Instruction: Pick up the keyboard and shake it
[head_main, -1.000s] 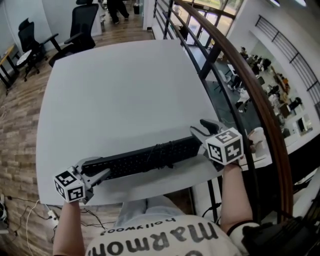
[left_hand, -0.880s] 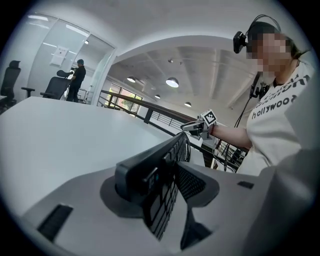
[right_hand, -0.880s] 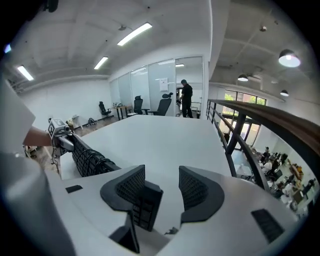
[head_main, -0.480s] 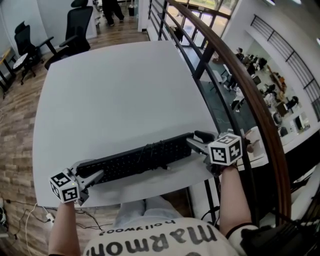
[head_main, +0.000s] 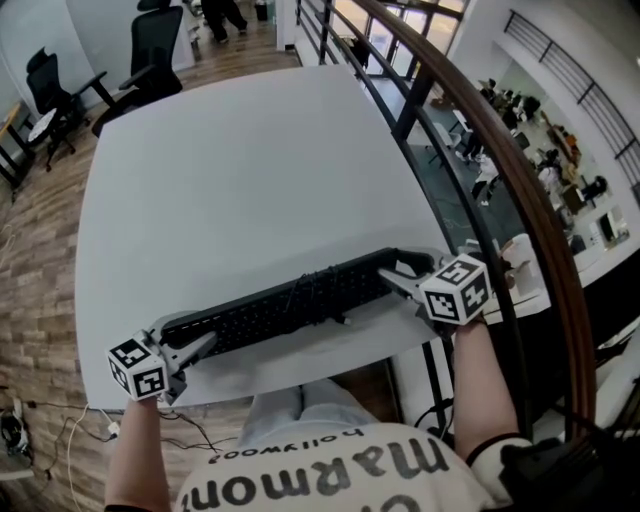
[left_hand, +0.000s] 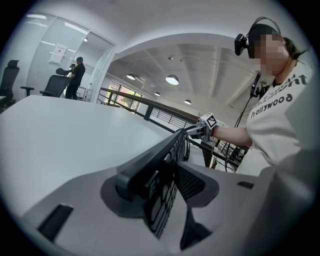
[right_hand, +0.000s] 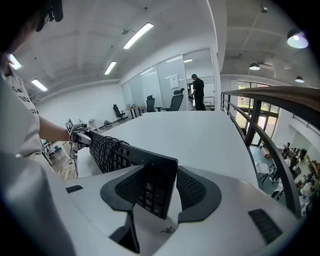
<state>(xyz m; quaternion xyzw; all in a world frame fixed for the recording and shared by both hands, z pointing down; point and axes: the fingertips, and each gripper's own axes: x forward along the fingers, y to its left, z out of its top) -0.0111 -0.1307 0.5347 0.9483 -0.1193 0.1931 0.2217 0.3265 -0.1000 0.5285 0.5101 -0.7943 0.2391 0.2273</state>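
A black keyboard (head_main: 285, 308) with its cable wound round the middle (head_main: 318, 295) runs along the near edge of the white table (head_main: 240, 170). My left gripper (head_main: 185, 345) is shut on its left end; in the left gripper view both pads (left_hand: 197, 182) press on that end of the keyboard (left_hand: 167, 150). My right gripper (head_main: 400, 272) holds the right end. Its jaws have just been opening a little, with the keyboard's end (right_hand: 157, 185) still between them and the pads (right_hand: 192, 187) against it. I cannot tell whether the keyboard touches the table.
A railing with a wooden handrail (head_main: 520, 190) runs close along the table's right side, with a drop to a lower floor beyond. Black office chairs (head_main: 160, 50) stand past the far left corner. Cables (head_main: 60, 430) lie on the wooden floor at lower left.
The right gripper and its end of the keyboard have sunk a little toward the table. The left gripper has stayed where it was, still gripping the left end.
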